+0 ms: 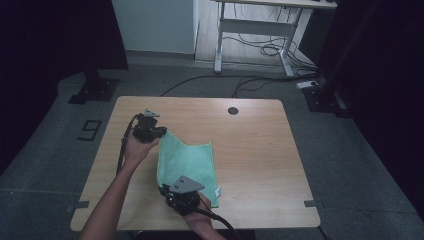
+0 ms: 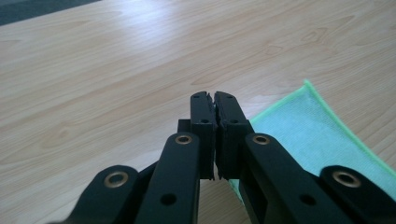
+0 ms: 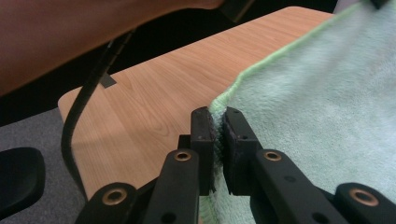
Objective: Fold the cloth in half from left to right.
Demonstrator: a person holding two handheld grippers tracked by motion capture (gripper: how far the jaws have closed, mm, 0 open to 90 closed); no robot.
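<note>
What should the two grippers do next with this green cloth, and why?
Probably carry both pinched corners across toward the far edge to finish a fold. The left gripper and right gripper are each shut on a corner of the green cloth, whose left edge is already lifted off the table.

The green cloth looks fleecy and matt; the table is smooth, pale wood-grain with slight sheen.

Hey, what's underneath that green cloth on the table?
The green fleecy cloth lies on the light wooden table, with bare wood showing all around it. Both grippers pinch its corners. Whatever lies beneath its middle is covered, so I cannot tell.
</note>
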